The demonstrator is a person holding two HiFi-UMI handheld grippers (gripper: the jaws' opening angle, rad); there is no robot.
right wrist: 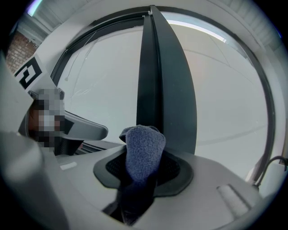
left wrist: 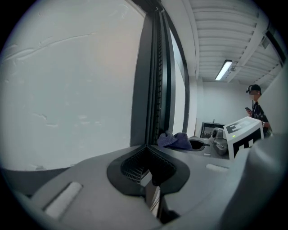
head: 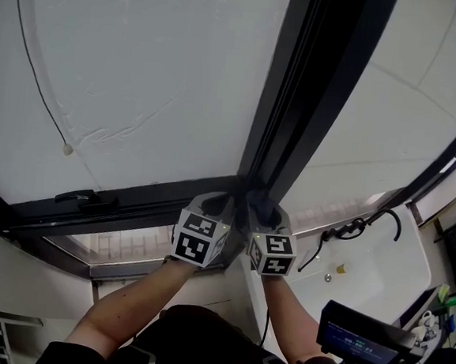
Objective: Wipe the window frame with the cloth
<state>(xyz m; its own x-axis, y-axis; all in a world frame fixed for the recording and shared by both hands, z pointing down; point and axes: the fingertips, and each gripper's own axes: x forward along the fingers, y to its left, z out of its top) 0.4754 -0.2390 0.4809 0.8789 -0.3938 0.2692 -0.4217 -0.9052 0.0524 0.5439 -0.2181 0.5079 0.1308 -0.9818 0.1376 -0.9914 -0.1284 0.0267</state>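
The dark window frame runs up between two white panes, and both grippers sit at its foot where it meets the lower rail. My right gripper is shut on a blue cloth, whose bunched end pokes out past the jaws against the frame's upright. My left gripper is just to the left of it, shut with nothing in it, pointing along the upright. From the left gripper view the cloth shows beside the frame, with the right gripper's marker cube behind it.
A white basin with a dark tap lies to the right below the window. A device with a lit screen is at the lower right. A thin cord with a bead hangs over the left pane. A person stands far off.
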